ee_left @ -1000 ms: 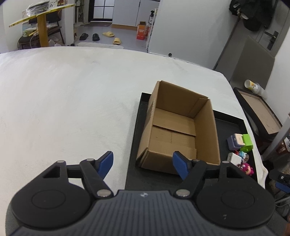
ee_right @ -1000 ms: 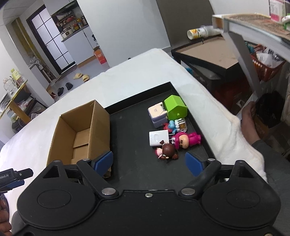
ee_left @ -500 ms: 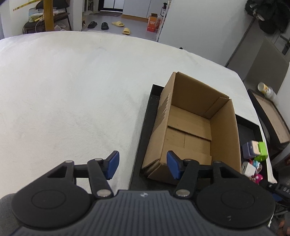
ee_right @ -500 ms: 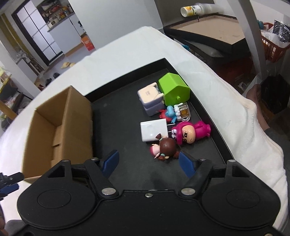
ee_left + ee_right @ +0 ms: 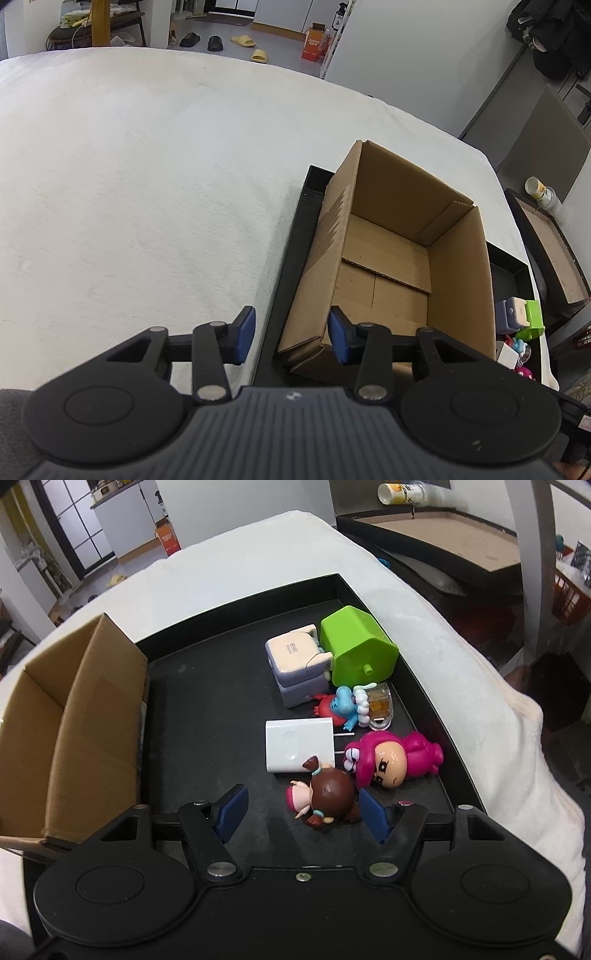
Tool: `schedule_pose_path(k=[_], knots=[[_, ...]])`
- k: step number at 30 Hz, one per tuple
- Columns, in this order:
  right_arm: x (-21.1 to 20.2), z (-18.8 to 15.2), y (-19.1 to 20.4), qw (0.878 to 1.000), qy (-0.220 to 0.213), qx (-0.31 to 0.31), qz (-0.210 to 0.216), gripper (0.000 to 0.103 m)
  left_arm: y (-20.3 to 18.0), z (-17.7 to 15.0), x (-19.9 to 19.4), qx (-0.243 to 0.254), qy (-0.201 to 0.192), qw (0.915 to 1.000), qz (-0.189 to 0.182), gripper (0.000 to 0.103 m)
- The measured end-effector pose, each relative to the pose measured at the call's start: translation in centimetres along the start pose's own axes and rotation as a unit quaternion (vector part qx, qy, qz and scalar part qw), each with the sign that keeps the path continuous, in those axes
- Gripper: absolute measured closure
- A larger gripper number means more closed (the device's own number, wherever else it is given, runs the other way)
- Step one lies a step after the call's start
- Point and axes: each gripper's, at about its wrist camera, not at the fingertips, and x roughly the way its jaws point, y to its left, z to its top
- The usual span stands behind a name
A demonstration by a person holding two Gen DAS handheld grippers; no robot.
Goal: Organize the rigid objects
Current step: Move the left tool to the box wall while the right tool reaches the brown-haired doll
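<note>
Now right gripper (image 5: 302,814) jaws closing around brown-haired doll (image 5: 325,799), untouched.

An open, empty cardboard box (image 5: 70,716) stands at the black tray's (image 5: 207,686) left end. Small toys cluster at the right: green house (image 5: 354,646) (tipped over), white charger (image 5: 295,744), pink figure (image 5: 391,758) and brown-haired doll (image 5: 325,797) lying flat.

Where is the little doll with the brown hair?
In the right wrist view, the brown-haired doll lies on the black tray, just ahead of the right gripper, beside the pink figure and white charger.
</note>
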Motion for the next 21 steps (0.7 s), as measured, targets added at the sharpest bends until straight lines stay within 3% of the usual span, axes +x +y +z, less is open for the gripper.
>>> schedule_pose_path(k=[3, 5, 7, 21], knots=[[1.0, -0.2, 0.5, 1.000, 0.001, -0.021, -0.014, 0.041, 0.0, 0.0, 0.2, -0.004, 0.000, 1.0000, -0.003, 0.067], [1.3, -0.4, 0.6, 0.999, -0.001, -0.026, -0.018, 0.059, -0.1, -0.1, 0.4, -0.011, -0.002, 0.9998, -0.013, 0.076], [1.2, -0.6, 0.6, 1.000, -0.003, -0.026, -0.013, 0.060, -0.4, -0.2, 0.4, -0.013, -0.006, 0.9997, -0.022, 0.088], [-2.4, -1.1, 1.5, 0.999, -0.022, -0.047, 0.002, 0.060, -0.9, -1.5, 0.0, -0.041, -0.021, 0.9985, -0.031, 0.089]])
